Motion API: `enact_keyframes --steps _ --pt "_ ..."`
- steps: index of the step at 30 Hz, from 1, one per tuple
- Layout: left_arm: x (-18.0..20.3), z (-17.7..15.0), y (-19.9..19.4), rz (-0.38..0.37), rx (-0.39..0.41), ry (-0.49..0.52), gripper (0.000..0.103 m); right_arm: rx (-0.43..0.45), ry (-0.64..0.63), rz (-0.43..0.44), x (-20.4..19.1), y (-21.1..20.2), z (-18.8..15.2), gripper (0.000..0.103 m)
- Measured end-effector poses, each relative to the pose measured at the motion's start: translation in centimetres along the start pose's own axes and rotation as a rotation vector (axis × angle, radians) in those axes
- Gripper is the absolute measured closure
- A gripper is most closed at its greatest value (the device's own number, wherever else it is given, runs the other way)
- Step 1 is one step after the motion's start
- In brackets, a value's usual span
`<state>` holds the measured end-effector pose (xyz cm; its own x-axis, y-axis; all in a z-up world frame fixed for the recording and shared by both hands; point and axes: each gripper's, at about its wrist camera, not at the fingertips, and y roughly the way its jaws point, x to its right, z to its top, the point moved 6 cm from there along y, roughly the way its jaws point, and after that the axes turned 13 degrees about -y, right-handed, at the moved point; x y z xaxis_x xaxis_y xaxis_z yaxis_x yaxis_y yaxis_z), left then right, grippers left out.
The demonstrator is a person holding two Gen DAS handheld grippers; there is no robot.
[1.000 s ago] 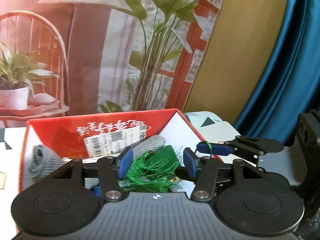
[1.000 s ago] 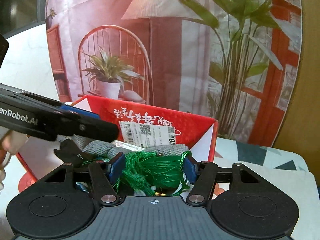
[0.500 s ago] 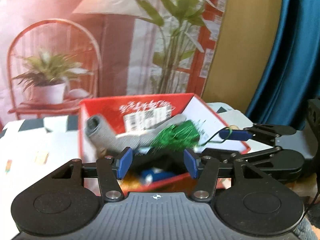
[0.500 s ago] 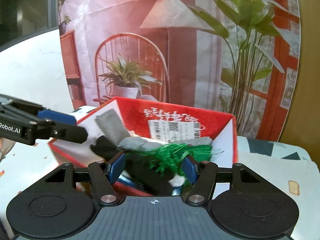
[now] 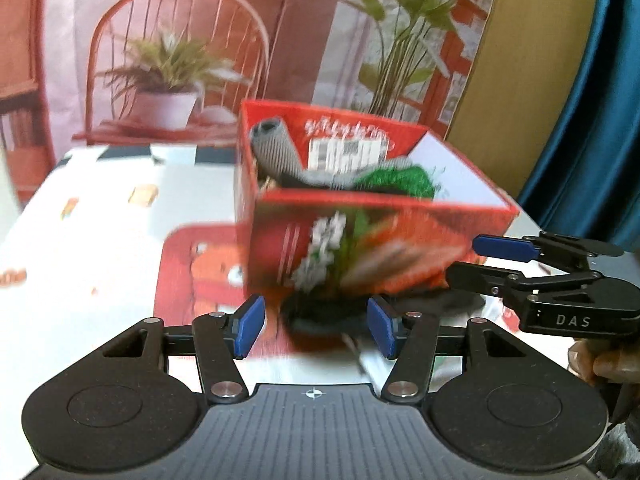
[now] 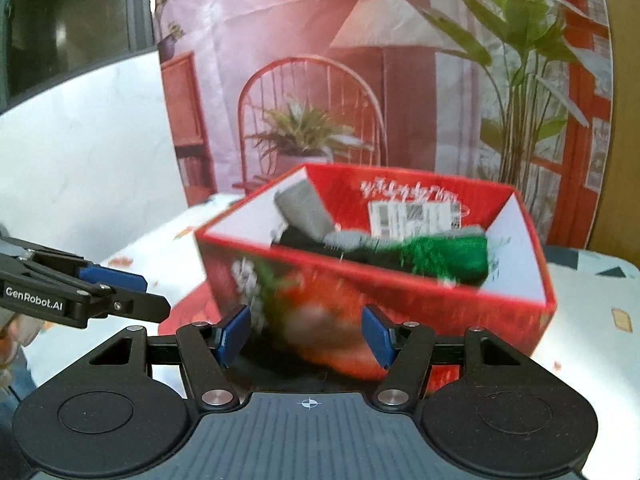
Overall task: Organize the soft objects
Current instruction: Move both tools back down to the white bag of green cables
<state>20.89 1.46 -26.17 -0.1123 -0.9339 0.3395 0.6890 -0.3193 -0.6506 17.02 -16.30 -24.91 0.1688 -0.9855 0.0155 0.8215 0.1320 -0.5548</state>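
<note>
A red cardboard box [image 5: 400, 208] stands on the table, blurred by motion. Inside it lie a rolled grey cloth [image 5: 276, 148] and a green tassel [image 5: 396, 178] on something dark. My left gripper [image 5: 316, 326] is open and empty, short of the box's near wall. A dark, blurred soft thing [image 5: 320, 312] lies on the table between its pads without touching them. My right gripper [image 5: 480, 262] hovers open at the box's right corner. From the right wrist view the box [image 6: 400, 292], tassel [image 6: 444, 256] and grey cloth [image 6: 304, 208] show beyond my open right gripper [image 6: 306, 334]. My left gripper [image 6: 140, 292] is at the left.
A red printed mat [image 5: 200, 272] lies under the box on a white patterned tablecloth [image 5: 80, 220]. A poster backdrop [image 5: 180, 40] rises behind, a blue curtain [image 5: 600, 100] at the right. A person's hand [image 5: 600, 364] holds the right gripper.
Both grippers have drawn back from over the box, which now shows whole. The green tassel that was between the fingers now lies inside the box.
</note>
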Motion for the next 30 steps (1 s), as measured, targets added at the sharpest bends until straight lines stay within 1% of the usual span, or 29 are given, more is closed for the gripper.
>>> enact_keyframes --steps 4,7,10,12,14,17,21,26,30 --pt "-0.6 -2.4 0.6 0.016 -0.032 -0.018 0.044 -0.047 -0.013 -0.016 -0.8 -0.3 -2.6 0.045" --pt "-0.9 -3.9 1.1 0.020 -0.051 -0.047 0.044 -0.084 0.011 -0.029 -0.6 -0.7 -4.9 0.045" --pt "-0.8 -4.4 1.2 0.020 -0.058 -0.063 0.044 -0.118 0.053 -0.049 0.1 -1.1 -7.0 0.045" --pt "-0.6 -4.2 1.2 0.010 -0.056 -0.055 0.044 -0.130 0.091 -0.059 0.8 -1.2 -7.8 0.045" --pt "0.0 -4.0 1.3 -0.001 -0.050 -0.045 0.044 -0.135 0.120 -0.068 1.5 -1.1 -8.2 0.045" --pt "0.7 -3.7 1.6 -0.030 -0.055 -0.040 0.044 -0.143 0.127 -0.074 1.8 -0.9 -8.6 0.045" --pt "1.6 -3.9 2.4 -0.055 -0.076 -0.031 0.045 -0.168 0.139 -0.058 1.8 -0.2 -9.3 0.045" --pt "2.2 -3.9 3.9 -0.085 -0.117 -0.032 0.045 -0.191 0.167 -0.031 1.7 0.5 -10.4 0.046" --pt "2.4 -4.0 5.8 -0.093 -0.164 -0.068 0.045 -0.192 0.193 -0.017 1.9 0.8 -10.7 0.046"
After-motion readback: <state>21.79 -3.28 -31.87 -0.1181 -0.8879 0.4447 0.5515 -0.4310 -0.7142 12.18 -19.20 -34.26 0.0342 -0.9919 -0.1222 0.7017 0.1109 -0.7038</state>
